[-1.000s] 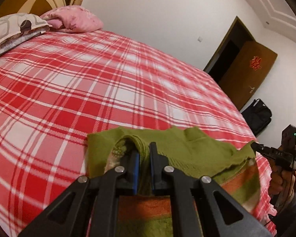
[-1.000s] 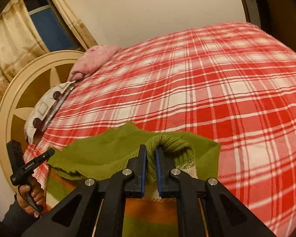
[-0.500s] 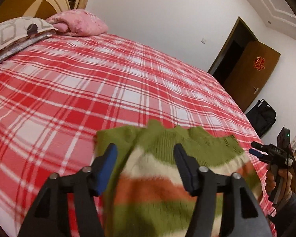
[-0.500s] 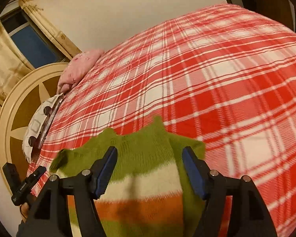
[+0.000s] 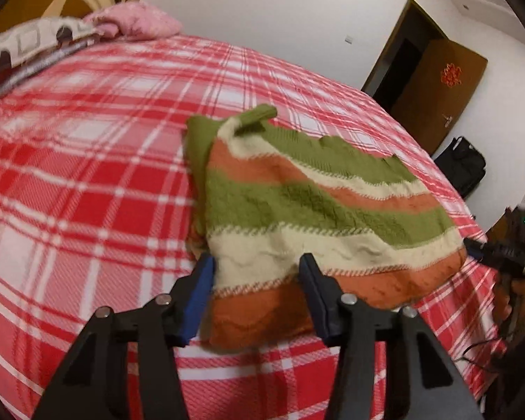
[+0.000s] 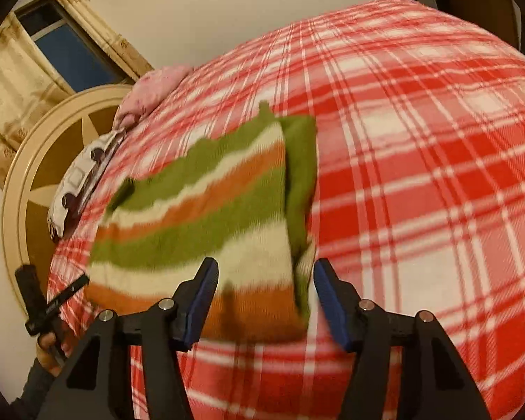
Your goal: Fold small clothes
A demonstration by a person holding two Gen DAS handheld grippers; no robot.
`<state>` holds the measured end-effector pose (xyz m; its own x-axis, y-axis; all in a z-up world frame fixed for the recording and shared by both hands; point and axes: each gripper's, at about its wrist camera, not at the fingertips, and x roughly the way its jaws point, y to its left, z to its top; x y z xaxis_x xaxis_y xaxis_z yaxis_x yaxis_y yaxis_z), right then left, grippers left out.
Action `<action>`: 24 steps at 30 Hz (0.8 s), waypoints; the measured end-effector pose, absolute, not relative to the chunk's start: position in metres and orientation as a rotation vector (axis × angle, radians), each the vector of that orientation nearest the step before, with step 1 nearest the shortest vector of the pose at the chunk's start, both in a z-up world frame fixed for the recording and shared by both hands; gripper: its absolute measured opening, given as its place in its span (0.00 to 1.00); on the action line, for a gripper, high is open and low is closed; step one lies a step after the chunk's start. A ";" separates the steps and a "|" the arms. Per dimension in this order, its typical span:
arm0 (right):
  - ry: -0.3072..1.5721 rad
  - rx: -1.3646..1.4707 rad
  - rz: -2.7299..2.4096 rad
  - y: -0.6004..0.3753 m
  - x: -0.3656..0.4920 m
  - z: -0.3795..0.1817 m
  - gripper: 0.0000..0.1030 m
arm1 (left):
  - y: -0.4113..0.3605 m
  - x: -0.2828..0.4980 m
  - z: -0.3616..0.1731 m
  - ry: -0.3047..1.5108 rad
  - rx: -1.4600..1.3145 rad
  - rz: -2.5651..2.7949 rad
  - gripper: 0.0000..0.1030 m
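One bed (image 5: 87,182) fills both views, spread with a red and white plaid cover, wider than anything else in sight. Round cream and tan headboard (image 6: 28,161) at the far end, curtained window (image 6: 63,42) above it in the right wrist view; brown door (image 5: 441,94) with a red ornament off to the right in the left wrist view. Striped sweater (image 5: 297,210), green, cream and orange, lies folded flat on the cover near the bed's close edge, a plain green layer showing along one side. Patterned pillow (image 5: 28,45) and pink pillow (image 5: 136,24) sit by the headboard, well apart from the sweater. Black bag (image 5: 462,168) on the floor near the door. Left gripper (image 5: 255,294): jaws apart and closing, hanging over the sweater's near orange hem, blue pads clear of the knit, nothing pinched. Right gripper (image 6: 266,294): same, jaws apart and closing above the near corner, pads off the cloth. Views are motion-blurred. Hand (image 6: 49,346) on the left gripper's handle shows at the lower left edge of the right wrist view.
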<state>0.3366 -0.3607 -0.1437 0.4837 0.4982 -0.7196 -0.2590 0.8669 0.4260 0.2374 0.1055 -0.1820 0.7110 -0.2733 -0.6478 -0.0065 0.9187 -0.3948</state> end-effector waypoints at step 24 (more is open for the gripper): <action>1.053 0.056 0.402 -0.353 0.300 -0.163 0.05 | 0.129 0.214 -0.160 0.703 -0.314 -0.046 0.58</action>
<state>0.3004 -0.3527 -0.1633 0.4294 0.3480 -0.8333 -0.2953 0.9261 0.2346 0.2143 0.1295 -0.1604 0.7639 -0.1469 -0.6283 -0.0633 0.9520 -0.2995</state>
